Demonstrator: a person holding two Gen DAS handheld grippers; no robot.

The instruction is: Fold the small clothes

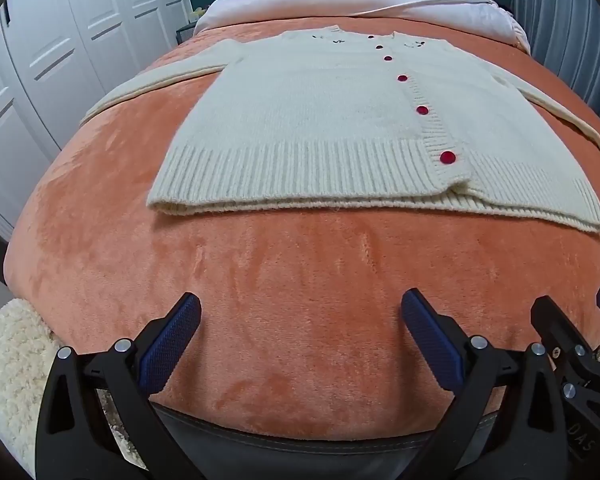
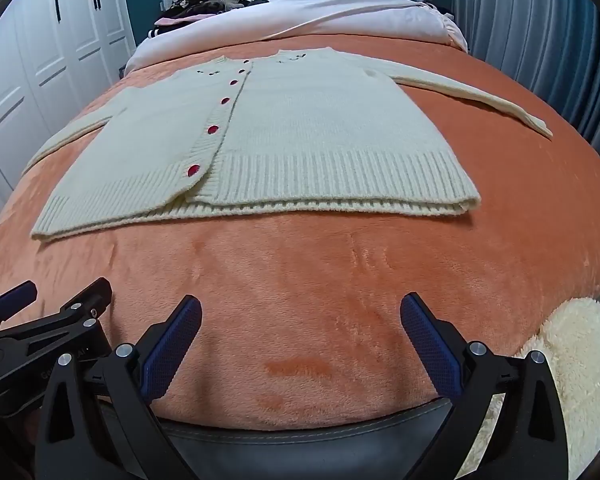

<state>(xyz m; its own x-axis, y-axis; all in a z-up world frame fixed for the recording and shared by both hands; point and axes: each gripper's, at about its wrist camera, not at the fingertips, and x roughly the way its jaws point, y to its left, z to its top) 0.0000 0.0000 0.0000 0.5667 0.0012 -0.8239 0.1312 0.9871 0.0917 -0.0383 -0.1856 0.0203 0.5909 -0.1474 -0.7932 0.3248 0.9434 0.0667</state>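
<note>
Left wrist view: my left gripper [image 1: 300, 312] gapes empty, well short of the cream knitted red-buttoned cardigan [image 1: 320, 128]. My right gripper [image 2: 300, 312] gapes likewise, the cardigan's ribbed hem [image 2: 320, 176] ahead.

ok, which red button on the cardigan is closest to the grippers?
The lowest red button, sitting on the ribbed hem band of the cardigan. The other buttons run up the placket away toward the collar.

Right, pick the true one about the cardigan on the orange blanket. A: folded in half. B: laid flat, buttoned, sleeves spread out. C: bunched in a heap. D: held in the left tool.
B: the cream cardigan lies flat with its red buttons fastened, both sleeves out, both tools open and clear of it.
</note>
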